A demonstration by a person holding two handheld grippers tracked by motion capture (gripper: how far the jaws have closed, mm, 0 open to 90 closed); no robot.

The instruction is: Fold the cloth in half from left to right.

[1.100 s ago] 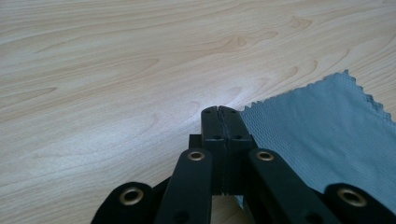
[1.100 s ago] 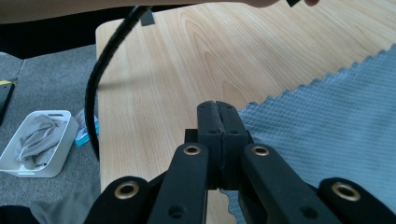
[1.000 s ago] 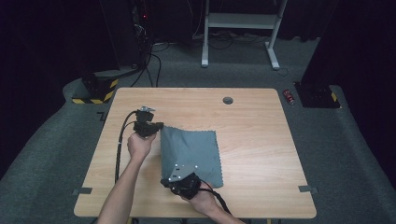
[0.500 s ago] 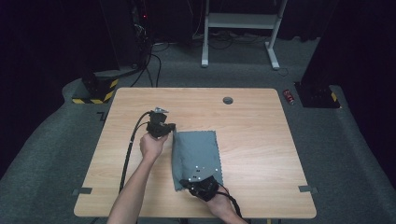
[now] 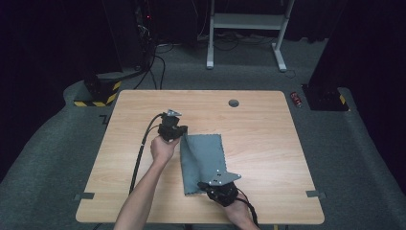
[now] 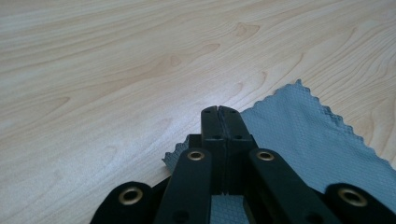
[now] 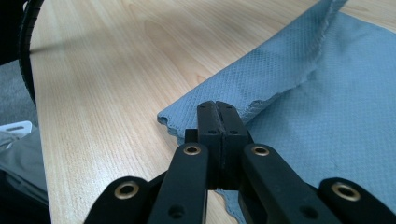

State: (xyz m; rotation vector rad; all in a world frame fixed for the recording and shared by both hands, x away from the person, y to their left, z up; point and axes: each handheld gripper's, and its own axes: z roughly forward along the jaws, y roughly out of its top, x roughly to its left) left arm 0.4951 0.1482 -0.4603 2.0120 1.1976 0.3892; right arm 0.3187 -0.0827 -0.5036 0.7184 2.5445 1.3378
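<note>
Grey cloth (image 5: 203,160) lies on the pale wooden table (image 5: 268,143) as I fold it, one strip along its left side already doubled over. From above, my left gripper (image 5: 178,136) sits at the cloth's far left corner and my right gripper (image 5: 210,188) at its near edge, a black cable (image 5: 143,148) trailing back from the left one.

Along my left gripper (image 6: 218,110), the jaws are pressed together with a pinked corner of the cloth (image 6: 308,135) caught between them; the weave is fine and dimpled, the edge cut in small zigzags, the wood (image 6: 116,70) ahead smooth with long grain.

Along my right gripper (image 7: 217,106), the jaws are likewise clamped on the cloth's (image 7: 299,107) scalloped edge, the folded strip running away from the tips over the flat layer, its border slightly frayed.

Risks, as I judge them: the cloth is thin and limp, so a pinch this close to the edge could slip free as I carry the fold across. If my two hands travel unevenly, the fold will skew or bunch. Dragging low could rumple the bottom layer on the table.
</note>
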